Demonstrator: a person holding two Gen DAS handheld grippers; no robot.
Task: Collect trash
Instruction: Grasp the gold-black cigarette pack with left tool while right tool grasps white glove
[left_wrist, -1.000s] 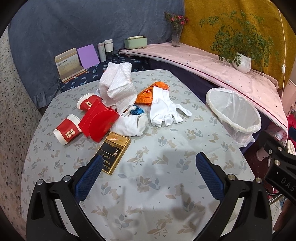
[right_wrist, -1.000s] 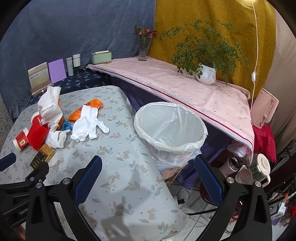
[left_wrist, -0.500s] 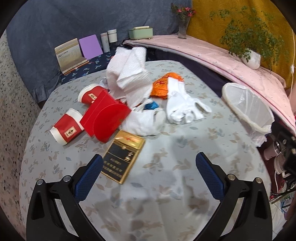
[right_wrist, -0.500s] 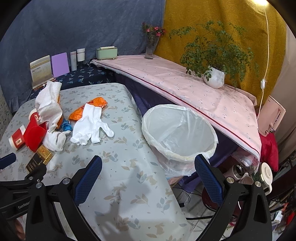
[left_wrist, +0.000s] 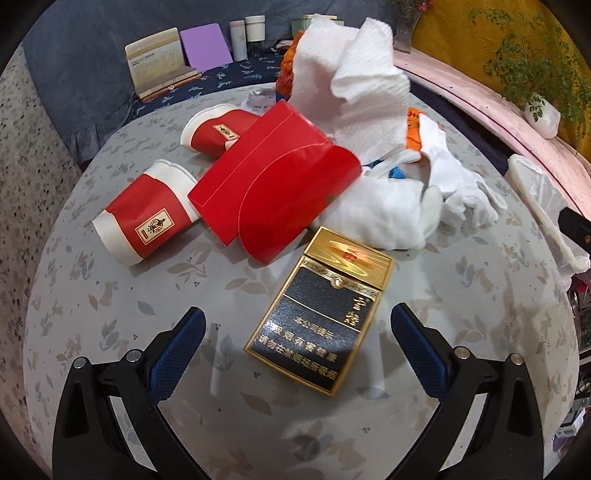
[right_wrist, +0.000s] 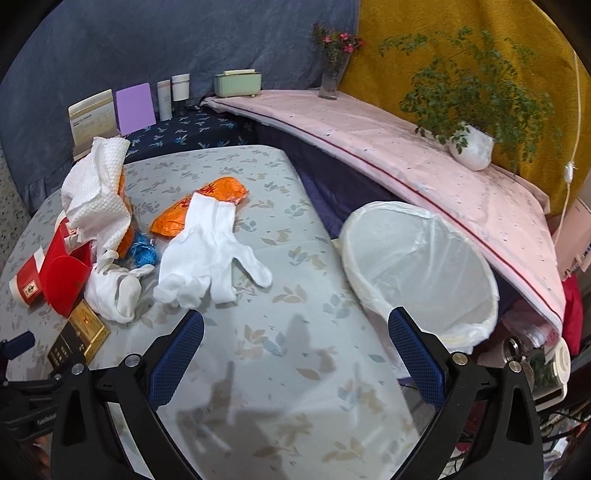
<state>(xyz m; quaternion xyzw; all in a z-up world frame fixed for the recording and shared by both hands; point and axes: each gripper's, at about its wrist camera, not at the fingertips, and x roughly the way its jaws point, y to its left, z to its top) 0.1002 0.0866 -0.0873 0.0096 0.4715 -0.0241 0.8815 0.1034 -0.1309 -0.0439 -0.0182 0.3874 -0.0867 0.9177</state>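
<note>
Both grippers gaped wide and empty; the left gripper (left_wrist: 293, 332) straddled the cigarette pack (left_wrist: 319, 314) beside the red carton (left_wrist: 273, 192), seemingly poised to close on it.

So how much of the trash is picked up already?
None yet. The lined bin looks empty. Both claws are open and hold nothing; the left claw is lined up on the black-and-gold cigarette box. Left on the table: two red paper cups, red box, paper towel, white gloves and orange wrapper.
</note>
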